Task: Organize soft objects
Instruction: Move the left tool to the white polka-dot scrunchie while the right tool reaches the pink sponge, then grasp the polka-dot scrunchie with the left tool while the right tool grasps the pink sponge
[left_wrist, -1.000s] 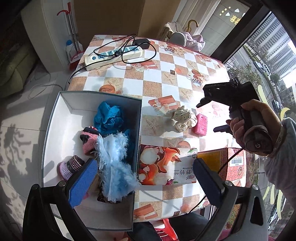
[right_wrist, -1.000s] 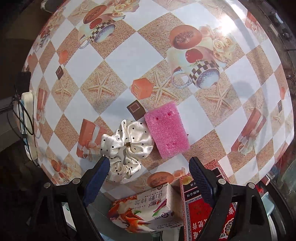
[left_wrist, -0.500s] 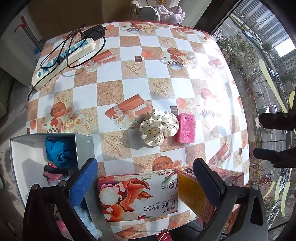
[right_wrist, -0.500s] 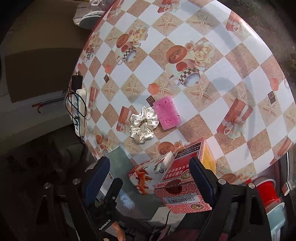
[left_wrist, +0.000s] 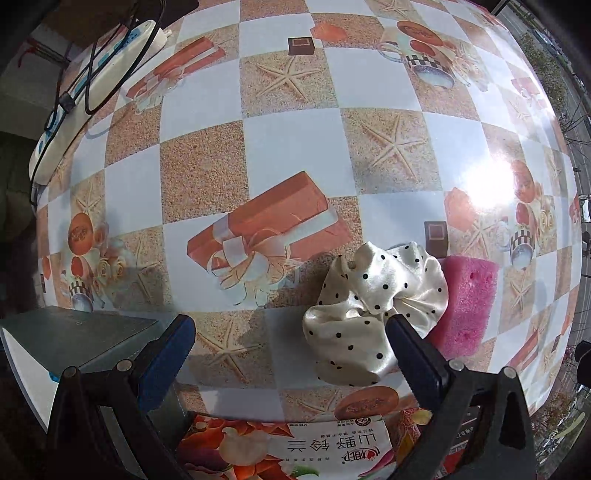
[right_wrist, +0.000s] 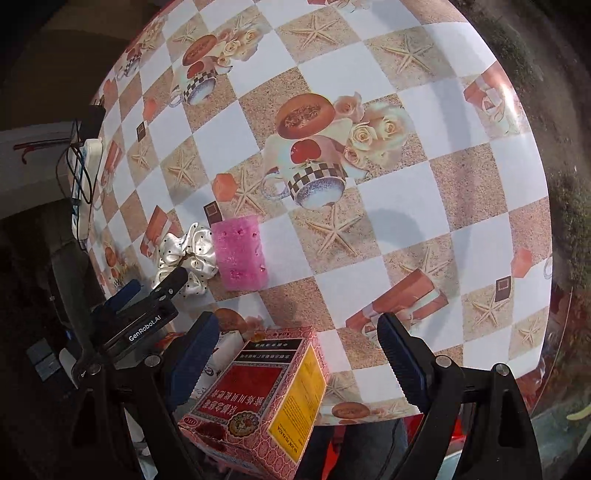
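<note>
A cream satin scrunchie with black dots (left_wrist: 373, 299) lies on the checked tablecloth, touching a pink sponge (left_wrist: 467, 302) on its right. My left gripper (left_wrist: 291, 350) is open and low over the table; its right finger (left_wrist: 413, 354) overlaps the scrunchie's near edge, its left finger is over bare cloth. In the right wrist view the scrunchie (right_wrist: 186, 258) and sponge (right_wrist: 240, 256) lie at the left, with the left gripper (right_wrist: 155, 286) reaching to the scrunchie. My right gripper (right_wrist: 295, 354) is open and empty, held back above the table's near edge.
The grey storage box corner (left_wrist: 77, 336) is at the lower left. A tissue pack (left_wrist: 288, 450) lies just under the left gripper. A red and yellow carton (right_wrist: 258, 391) sits under the right gripper. A power strip with cables (left_wrist: 92, 88) lies at the far left.
My left gripper has moved from the storage box, right and down close to the scrunchie, and stayed open. My right gripper has pulled back from the scrunchie and sponge toward the table's near edge.
</note>
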